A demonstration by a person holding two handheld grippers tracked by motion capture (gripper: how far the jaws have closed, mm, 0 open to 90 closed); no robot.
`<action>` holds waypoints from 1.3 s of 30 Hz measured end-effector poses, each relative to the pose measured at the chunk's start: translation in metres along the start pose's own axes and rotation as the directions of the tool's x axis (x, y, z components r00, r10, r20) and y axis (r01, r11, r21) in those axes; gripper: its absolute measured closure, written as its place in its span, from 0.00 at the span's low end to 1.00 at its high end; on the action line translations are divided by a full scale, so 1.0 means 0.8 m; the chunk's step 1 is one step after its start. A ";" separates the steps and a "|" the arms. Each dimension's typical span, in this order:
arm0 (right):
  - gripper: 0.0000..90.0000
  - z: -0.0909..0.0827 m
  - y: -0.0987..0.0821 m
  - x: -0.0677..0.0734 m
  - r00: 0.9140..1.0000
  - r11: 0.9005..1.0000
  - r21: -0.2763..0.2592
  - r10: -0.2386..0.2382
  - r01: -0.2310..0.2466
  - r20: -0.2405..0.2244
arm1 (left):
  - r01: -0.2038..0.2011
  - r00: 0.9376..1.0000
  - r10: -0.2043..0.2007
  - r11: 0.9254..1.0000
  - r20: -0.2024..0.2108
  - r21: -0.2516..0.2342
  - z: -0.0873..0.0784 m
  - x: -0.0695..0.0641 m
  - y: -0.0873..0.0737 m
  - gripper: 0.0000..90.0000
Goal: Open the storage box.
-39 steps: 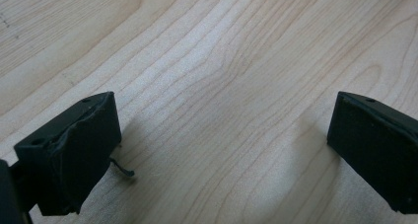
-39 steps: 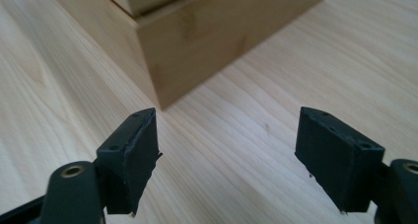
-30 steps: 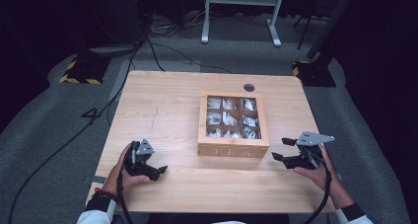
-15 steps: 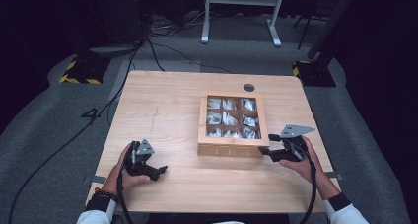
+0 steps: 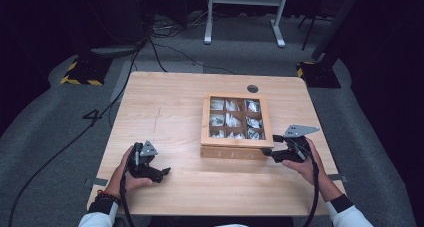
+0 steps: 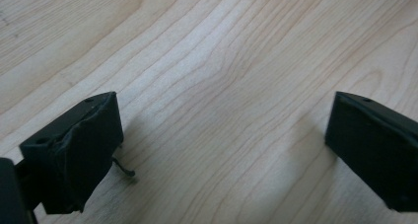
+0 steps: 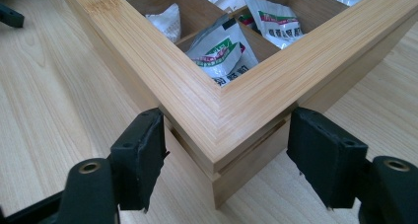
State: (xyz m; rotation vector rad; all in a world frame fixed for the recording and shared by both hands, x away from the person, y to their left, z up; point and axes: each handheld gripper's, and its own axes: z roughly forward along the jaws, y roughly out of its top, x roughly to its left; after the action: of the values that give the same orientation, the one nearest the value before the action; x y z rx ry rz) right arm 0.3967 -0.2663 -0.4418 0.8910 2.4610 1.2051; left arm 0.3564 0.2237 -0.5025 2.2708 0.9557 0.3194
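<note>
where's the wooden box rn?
In the high view the wooden compartment box sits right of centre on the table, its near right corner between the open jaws of the right hand-held gripper.

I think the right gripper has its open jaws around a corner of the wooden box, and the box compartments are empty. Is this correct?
Not quite: the wooden box compartments hold small packets, as the right gripper view shows. The right gripper does have open jaws around a corner.
</note>
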 end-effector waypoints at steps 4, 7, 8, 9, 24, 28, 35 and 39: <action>0.35 -0.002 0.001 -0.001 1.000 1.000 -0.013 0.010 -0.010 -0.004 | -0.020 1.000 0.020 1.000 0.004 0.002 0.000 -0.005 0.012 0.25; 0.35 -0.005 0.002 -0.001 1.000 1.000 -0.025 0.016 -0.016 -0.003 | -0.060 0.998 0.060 0.998 -0.023 -0.001 0.000 -0.011 0.020 0.20; 0.35 -0.005 0.002 -0.001 1.000 1.000 -0.022 0.011 -0.011 0.001 | -0.075 0.997 0.074 0.997 -0.033 -0.016 -0.002 -0.014 0.024 0.22; 0.35 -0.006 0.003 -0.001 1.000 1.000 -0.020 0.006 -0.006 0.003 | -0.086 0.996 0.085 0.996 -0.033 -0.025 -0.004 -0.014 0.028 0.25; 0.34 -0.017 0.013 0.000 1.000 0.998 -0.064 0.001 0.000 0.019 | -0.179 0.984 0.176 0.965 -0.031 -0.192 -0.007 -0.049 0.121 0.23; 0.34 -0.019 0.017 -0.001 1.000 0.997 -0.074 0.002 -0.001 0.020 | -0.199 0.980 0.197 0.956 -0.034 -0.215 -0.002 -0.059 0.140 0.23; 0.34 -0.023 0.021 -0.002 1.000 0.996 -0.088 0.005 -0.003 0.018 | -0.227 0.974 0.223 0.946 -0.046 -0.231 0.010 -0.069 0.163 0.24; 0.33 -0.025 0.023 -0.002 1.000 0.995 -0.096 0.010 -0.008 0.018 | -0.231 0.973 0.225 0.942 -0.054 -0.244 0.013 -0.070 0.171 0.24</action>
State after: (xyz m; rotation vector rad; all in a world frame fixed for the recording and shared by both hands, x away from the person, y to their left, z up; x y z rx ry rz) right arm 0.3964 -0.2711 -0.4150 0.8840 2.3651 1.3004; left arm 0.3970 0.1073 -0.4201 2.1490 0.6239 0.5391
